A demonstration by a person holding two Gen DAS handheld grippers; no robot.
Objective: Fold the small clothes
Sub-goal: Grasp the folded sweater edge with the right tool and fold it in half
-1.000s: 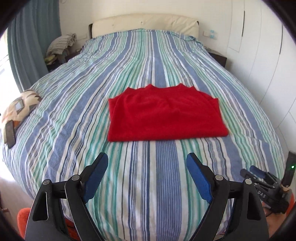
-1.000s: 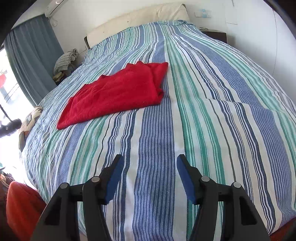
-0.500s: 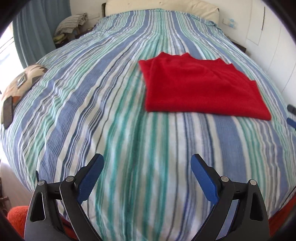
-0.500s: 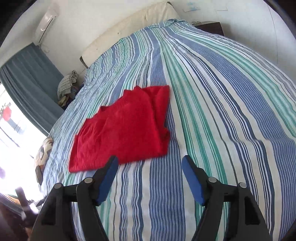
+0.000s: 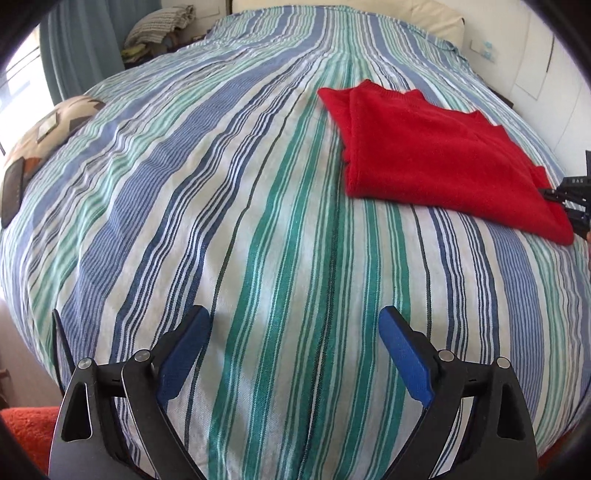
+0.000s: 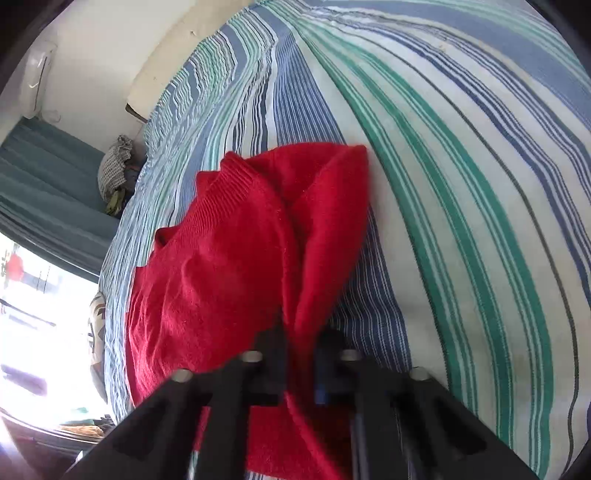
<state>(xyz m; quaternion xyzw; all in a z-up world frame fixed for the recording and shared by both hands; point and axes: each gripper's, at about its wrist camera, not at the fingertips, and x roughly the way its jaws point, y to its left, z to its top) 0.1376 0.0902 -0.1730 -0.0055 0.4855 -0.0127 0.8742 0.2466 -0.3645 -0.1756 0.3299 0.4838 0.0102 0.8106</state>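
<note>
A red knitted sweater (image 5: 436,155) lies folded on the striped bed cover (image 5: 221,184), to the right in the left wrist view. My left gripper (image 5: 293,317) hangs open over bare cover near the bed's front edge, well short of the sweater and left of it, with nothing between its blue pads. In the right wrist view my right gripper (image 6: 301,334) is closing its jaws on the near edge of the sweater (image 6: 229,266). The fabric is pinched and bunched up between the pads. The right gripper (image 5: 572,195) also shows at the sweater's right corner.
A patterned cushion (image 5: 48,125) and a dark flat object (image 5: 11,192) lie at the bed's left edge. A pile of cloth (image 5: 162,26) sits by the blue curtain at the back left. White doors stand close on the right. Something orange (image 5: 26,424) lies below the bed's front.
My right gripper moved in to the sweater's edge and closed on it, bunching the fabric. My left gripper sank and shifted left, so the sweater now sits to the right in its view.
</note>
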